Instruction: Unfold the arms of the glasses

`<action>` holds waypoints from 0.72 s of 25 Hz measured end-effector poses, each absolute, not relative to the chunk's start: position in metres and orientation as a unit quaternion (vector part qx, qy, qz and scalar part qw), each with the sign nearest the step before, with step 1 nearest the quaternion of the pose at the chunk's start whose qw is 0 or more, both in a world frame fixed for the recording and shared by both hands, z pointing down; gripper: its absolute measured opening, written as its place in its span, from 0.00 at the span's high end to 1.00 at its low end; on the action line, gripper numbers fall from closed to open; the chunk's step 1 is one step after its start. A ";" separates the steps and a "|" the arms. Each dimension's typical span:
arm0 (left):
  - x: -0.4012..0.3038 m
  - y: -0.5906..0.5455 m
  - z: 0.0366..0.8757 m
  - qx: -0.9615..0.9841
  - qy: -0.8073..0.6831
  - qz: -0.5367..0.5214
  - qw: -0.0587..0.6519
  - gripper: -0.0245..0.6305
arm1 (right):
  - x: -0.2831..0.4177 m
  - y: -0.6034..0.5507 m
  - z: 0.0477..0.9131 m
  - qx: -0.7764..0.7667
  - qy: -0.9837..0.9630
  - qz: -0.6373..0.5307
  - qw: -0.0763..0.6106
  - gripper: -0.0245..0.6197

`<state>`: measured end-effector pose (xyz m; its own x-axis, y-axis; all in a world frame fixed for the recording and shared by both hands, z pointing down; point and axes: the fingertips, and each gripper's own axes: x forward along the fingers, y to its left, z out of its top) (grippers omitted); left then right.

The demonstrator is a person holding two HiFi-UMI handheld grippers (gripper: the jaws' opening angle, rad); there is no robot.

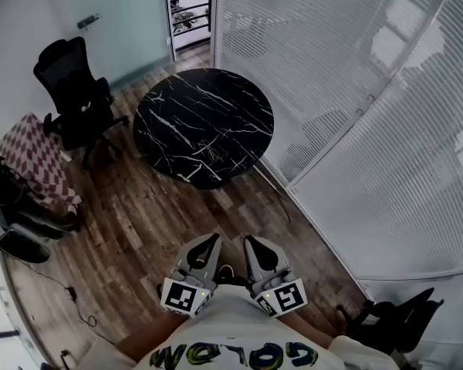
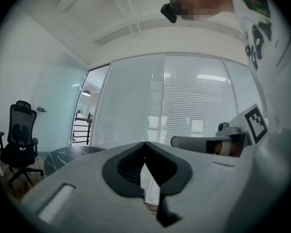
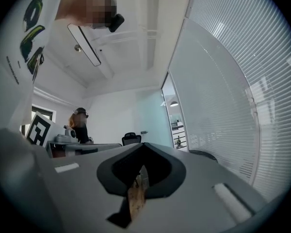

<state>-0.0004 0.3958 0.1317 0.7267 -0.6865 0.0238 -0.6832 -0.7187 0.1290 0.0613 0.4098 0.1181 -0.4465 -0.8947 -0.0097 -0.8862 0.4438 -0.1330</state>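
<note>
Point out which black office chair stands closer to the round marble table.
The mesh-backed chair at upper left, beside the table; the other chair sits lower right.

Surface (image 1: 203,126): ahead; chair (image 1: 73,91) to its left; blinds (image 1: 355,91) to its right;
Claws: left claw (image 1: 214,239) beside right claw (image 1: 249,240), short of surface

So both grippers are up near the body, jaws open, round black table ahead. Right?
Not quite: the jaws are shut, not open. In the left gripper view the left gripper has its tips meeting with nothing between them, and the right gripper view shows the same for the right gripper. The rest holds: both are near the body, with the round black table ahead.
</note>
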 end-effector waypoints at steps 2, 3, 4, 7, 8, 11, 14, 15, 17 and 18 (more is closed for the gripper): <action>0.011 0.401 0.135 0.928 -0.367 -0.010 0.067 0.96 | 0.071 0.416 0.125 -0.527 0.847 -0.063 0.034 0.96; 0.017 0.405 0.137 0.929 -0.364 -0.009 0.067 0.96 | 0.076 0.420 0.128 -0.528 0.846 -0.067 0.034 0.96; 0.023 0.408 0.139 0.930 -0.361 -0.007 0.068 0.96 | 0.081 0.424 0.131 -0.528 0.846 -0.070 0.033 0.96; 0.038 0.415 0.148 0.933 -0.352 0.003 0.073 0.96 | 0.091 0.430 0.142 -0.530 0.844 -0.082 0.029 0.96; 0.041 0.416 0.149 0.934 -0.350 0.004 0.073 0.96 | 0.093 0.431 0.144 -0.530 0.844 -0.085 0.027 0.96; 0.047 0.415 0.152 0.933 -0.351 0.010 0.075 0.96 | 0.099 0.431 0.147 -0.529 0.844 -0.086 0.023 0.96; 0.050 0.414 0.161 0.932 -0.354 0.025 0.079 0.96 | 0.104 0.429 0.149 -0.530 0.843 -0.089 0.029 0.96; 0.052 0.412 0.161 0.932 -0.354 0.025 0.077 0.96 | 0.106 0.427 0.151 -0.530 0.843 -0.091 0.031 0.96; 0.056 0.404 0.152 0.933 -0.354 0.007 0.067 0.96 | 0.107 0.420 0.155 -0.528 0.843 -0.097 0.033 0.96; 0.056 0.401 0.149 0.933 -0.354 0.002 0.062 0.96 | 0.106 0.417 0.156 -0.526 0.844 -0.099 0.034 0.96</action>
